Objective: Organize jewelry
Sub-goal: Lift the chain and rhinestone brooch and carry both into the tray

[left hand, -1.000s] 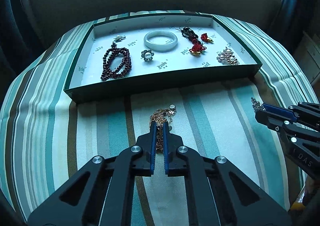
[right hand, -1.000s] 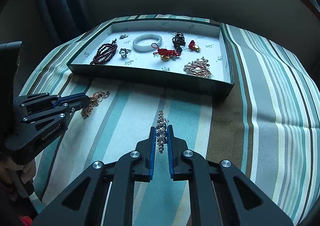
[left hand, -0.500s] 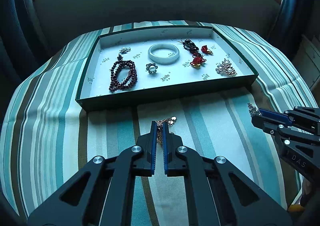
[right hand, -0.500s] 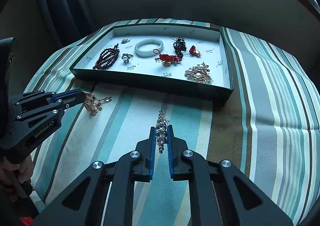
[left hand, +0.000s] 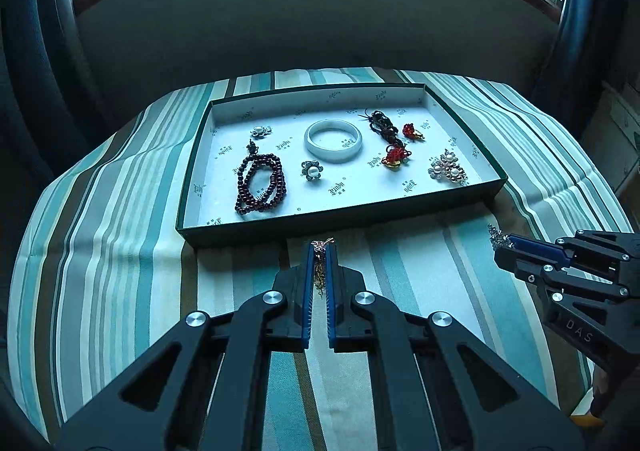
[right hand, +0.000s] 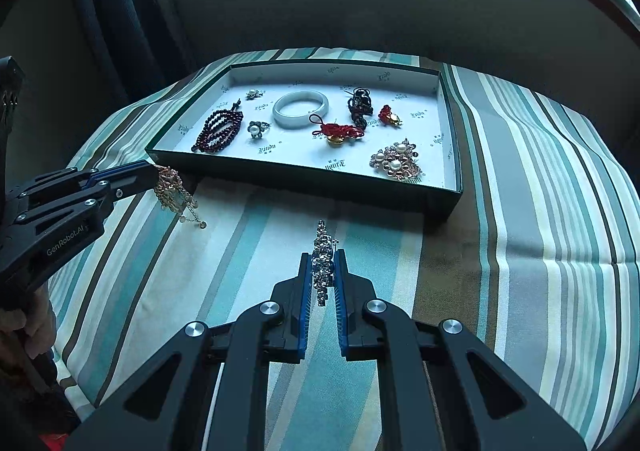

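Striped teal, white and brown cloth [left hand: 120, 259] covers the table. We note on it a shallow dark green tray with a white printed liner [left hand: 192, 155], set toward the far side.

Working left to right inside the tray: a coiled string of dark red beads [left hand: 261, 184] lies at the left, with a small pearl flower piece [left hand: 260, 131] behind it at the far wall. Next comes a second pearl flower piece [left hand: 312, 170], then a pale jade bangle [left hand: 333, 140] lying flat near the middle. To its right we see a black cord bundle [left hand: 382, 124], a red knotted cord with a gold charm [left hand: 395, 158] and a smaller red and gold charm [left hand: 413, 132]. A pearl and rhinestone brooch [left hand: 447, 168] sits nearest the tray's right front corner.

In front of the tray, our left gripper [left hand: 319, 247] is clamped on a gold chain ornament [right hand: 172, 189]; in the right wrist view the chain hangs from the blue pads, its lower end reaching down toward the cloth just beside the tray's front left corner.

Further right, our right gripper [right hand: 324, 251] is closed on a slender silver rhinestone piece [right hand: 323, 251], which sticks out past the fingertips, held above the cloth short of the tray's front wall.
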Demonstrator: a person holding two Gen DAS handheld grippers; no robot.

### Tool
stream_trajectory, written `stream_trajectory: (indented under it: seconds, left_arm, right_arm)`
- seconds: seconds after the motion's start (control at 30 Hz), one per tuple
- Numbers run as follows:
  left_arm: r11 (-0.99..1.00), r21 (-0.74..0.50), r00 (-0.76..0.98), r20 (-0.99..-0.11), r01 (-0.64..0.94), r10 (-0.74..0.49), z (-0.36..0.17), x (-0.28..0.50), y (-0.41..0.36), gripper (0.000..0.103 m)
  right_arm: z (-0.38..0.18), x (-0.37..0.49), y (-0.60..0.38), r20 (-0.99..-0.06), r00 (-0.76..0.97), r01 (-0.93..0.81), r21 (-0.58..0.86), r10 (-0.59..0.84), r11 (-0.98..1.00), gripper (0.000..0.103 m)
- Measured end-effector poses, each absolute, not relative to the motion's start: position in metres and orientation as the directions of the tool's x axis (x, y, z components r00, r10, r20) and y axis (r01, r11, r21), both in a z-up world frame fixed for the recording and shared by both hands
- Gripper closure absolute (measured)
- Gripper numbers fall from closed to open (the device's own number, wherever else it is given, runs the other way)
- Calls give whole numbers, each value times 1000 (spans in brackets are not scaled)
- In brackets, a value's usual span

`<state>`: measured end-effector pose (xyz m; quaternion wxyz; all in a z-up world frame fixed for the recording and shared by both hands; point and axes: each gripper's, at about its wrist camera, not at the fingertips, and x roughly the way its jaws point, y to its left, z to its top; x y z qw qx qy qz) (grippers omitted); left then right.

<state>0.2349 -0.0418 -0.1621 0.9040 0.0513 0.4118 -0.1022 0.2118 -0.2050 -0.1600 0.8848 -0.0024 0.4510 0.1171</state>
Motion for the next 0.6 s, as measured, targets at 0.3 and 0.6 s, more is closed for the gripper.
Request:
stream_trajectory:
  seconds: [0.3,0.6]
  left_arm:
    - [971,11,681,-715,239,-159,-135,236,-41,98]
    - [970,8,724,-667,245,-177,-110,246,-43,98]
  right_arm:
    - [-143,214,-204,-771,598,-212,111,219,971,92]
    - [-117,229,-205,-722,653,-208,118,228,971,92]
